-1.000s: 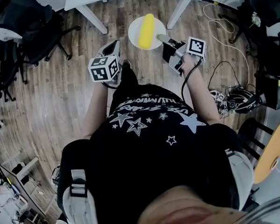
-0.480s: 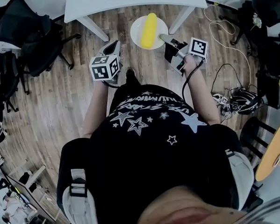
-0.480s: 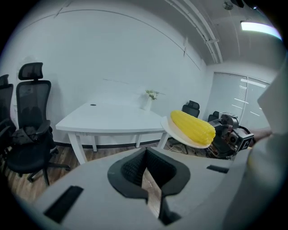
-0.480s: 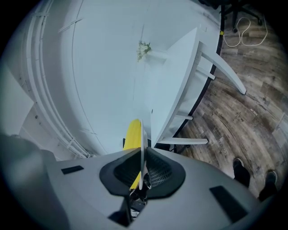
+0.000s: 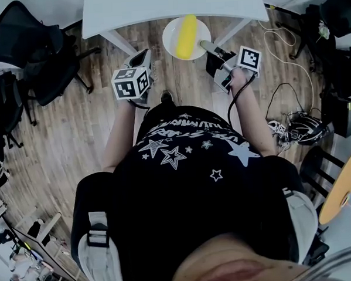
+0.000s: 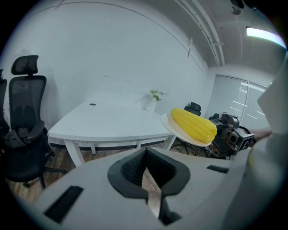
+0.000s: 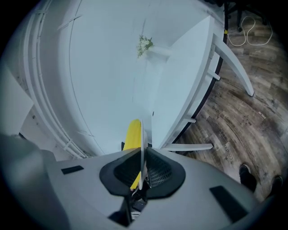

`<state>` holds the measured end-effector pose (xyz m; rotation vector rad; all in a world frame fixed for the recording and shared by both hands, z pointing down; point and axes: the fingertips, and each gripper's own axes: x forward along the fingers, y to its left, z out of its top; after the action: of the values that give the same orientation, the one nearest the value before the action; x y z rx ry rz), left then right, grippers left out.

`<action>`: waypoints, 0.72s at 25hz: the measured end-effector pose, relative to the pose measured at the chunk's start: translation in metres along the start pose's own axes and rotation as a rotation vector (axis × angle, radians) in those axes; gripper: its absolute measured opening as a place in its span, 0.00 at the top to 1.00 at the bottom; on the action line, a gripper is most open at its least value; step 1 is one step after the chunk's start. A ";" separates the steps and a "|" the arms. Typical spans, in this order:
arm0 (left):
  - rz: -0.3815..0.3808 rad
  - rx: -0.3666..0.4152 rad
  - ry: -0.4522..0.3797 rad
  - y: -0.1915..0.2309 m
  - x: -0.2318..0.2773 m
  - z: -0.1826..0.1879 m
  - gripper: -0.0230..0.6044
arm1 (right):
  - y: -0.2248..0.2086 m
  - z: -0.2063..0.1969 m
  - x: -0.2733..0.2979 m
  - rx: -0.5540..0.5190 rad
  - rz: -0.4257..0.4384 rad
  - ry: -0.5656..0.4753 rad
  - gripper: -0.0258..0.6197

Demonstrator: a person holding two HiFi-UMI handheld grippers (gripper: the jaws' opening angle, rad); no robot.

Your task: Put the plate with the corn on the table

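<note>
Fingers of the right gripper [image 5: 207, 49] clenched the rim of the plate [image 5: 171, 36], holding it level so the corn [image 5: 186, 36] wouldn't roll; the left gripper [image 5: 143, 57] was closed, empty.

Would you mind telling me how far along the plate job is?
Done: the right gripper is clamped on the rim of the plate, with the corn lying on it. In hand: the plate hangs in the air by the near edge of the white table. Left: set it on the tabletop and release. The left gripper is shut, empty.

White plate [image 5: 170, 42] with corn [image 5: 186, 36] in right gripper [image 5: 205, 46]
</note>
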<state>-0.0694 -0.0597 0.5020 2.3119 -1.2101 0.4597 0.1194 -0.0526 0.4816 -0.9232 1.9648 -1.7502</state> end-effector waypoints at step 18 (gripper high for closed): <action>-0.092 0.015 -0.001 0.083 0.030 0.042 0.96 | 0.005 0.027 0.082 0.039 -0.032 -0.110 0.92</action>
<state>-0.1187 -0.1439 0.5042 2.3692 -1.0991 0.4360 0.0762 -0.1274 0.4846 -1.0206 1.8502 -1.7102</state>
